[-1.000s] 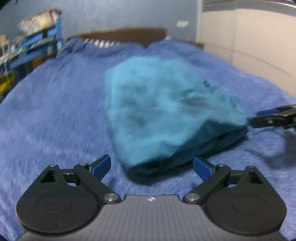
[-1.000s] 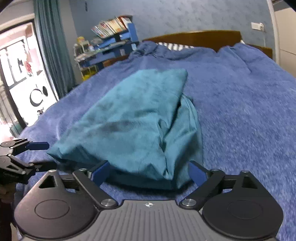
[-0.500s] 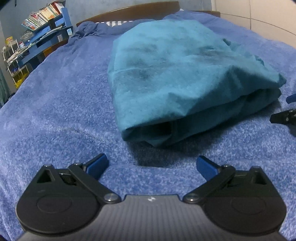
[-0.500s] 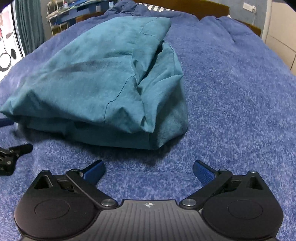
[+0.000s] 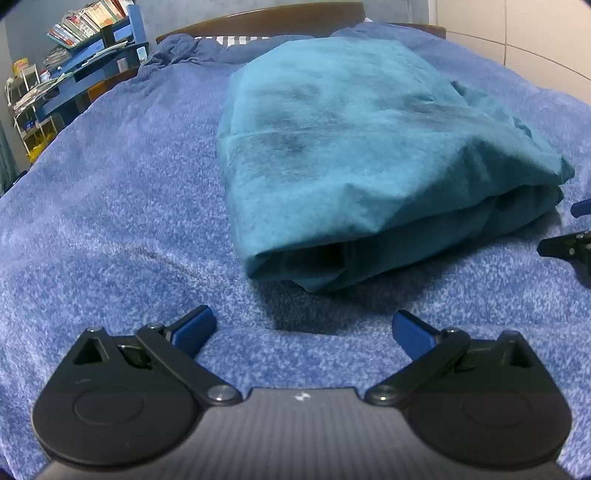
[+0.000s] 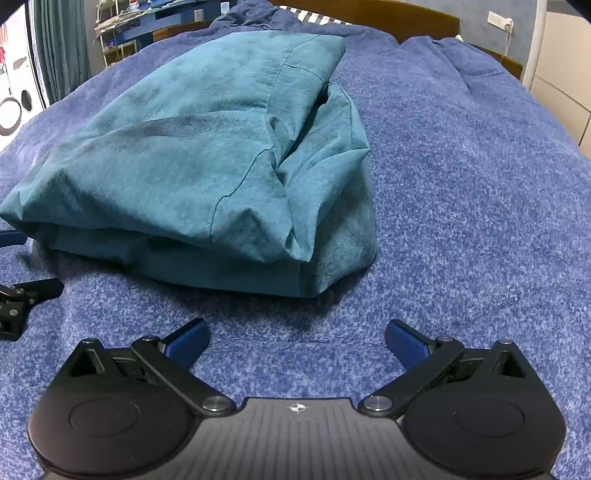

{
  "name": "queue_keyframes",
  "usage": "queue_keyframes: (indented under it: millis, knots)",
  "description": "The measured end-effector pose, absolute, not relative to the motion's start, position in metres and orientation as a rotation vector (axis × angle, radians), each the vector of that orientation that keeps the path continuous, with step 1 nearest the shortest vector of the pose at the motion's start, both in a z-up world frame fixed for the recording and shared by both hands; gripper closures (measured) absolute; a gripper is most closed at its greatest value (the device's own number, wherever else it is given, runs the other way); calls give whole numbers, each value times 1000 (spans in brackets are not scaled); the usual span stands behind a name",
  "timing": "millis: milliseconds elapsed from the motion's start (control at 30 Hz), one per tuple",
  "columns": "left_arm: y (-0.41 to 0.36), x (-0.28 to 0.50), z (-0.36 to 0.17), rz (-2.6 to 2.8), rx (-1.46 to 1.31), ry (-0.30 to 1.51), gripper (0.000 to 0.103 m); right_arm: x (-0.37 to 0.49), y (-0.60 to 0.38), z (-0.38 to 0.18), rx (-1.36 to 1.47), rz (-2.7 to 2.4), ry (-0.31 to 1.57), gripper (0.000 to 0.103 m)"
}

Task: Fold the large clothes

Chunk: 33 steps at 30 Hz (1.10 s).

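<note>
A teal garment (image 5: 362,147) lies folded in several layers on the blue bed cover (image 5: 110,192); it also shows in the right wrist view (image 6: 207,166). My left gripper (image 5: 304,328) is open and empty, just short of the garment's near left corner. My right gripper (image 6: 295,338) is open and empty, just short of the near right corner. Each gripper's fingertips show at the edge of the other's view: the right fingers (image 5: 565,247) and the left fingers (image 6: 26,295).
The bed cover (image 6: 461,177) spreads wide on all sides. A wooden headboard (image 5: 258,16) stands at the far end. Blue shelves with books (image 5: 85,48) are at the far left. A pale wall (image 5: 535,44) runs along the right. A curtain (image 6: 59,48) hangs left.
Both grippers have let go of the garment's near edge and drawn back and down. The garment has dropped flat onto the bed.
</note>
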<state>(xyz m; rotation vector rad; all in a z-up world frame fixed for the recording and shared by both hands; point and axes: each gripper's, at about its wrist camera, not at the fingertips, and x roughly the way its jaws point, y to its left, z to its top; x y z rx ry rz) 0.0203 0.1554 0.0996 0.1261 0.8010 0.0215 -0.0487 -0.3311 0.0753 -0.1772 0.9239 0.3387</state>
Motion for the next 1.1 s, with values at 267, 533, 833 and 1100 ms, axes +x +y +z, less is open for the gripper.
queue_keyframes:
  millis: [267,533,833,1100]
  knots:
    - [156,20,99,21,128,800,0,-47,-333,75,-177,339,924,0]
    - [155,20,99,21,132,798,0,-47,-334,75,-177,339,924,0]
    - [155,20,99,21,132,799,0,-48,-334,75,-177,339,924,0]
    - [155,20,99,21,132,799,0,-48,-333,75,-178,339,924,0]
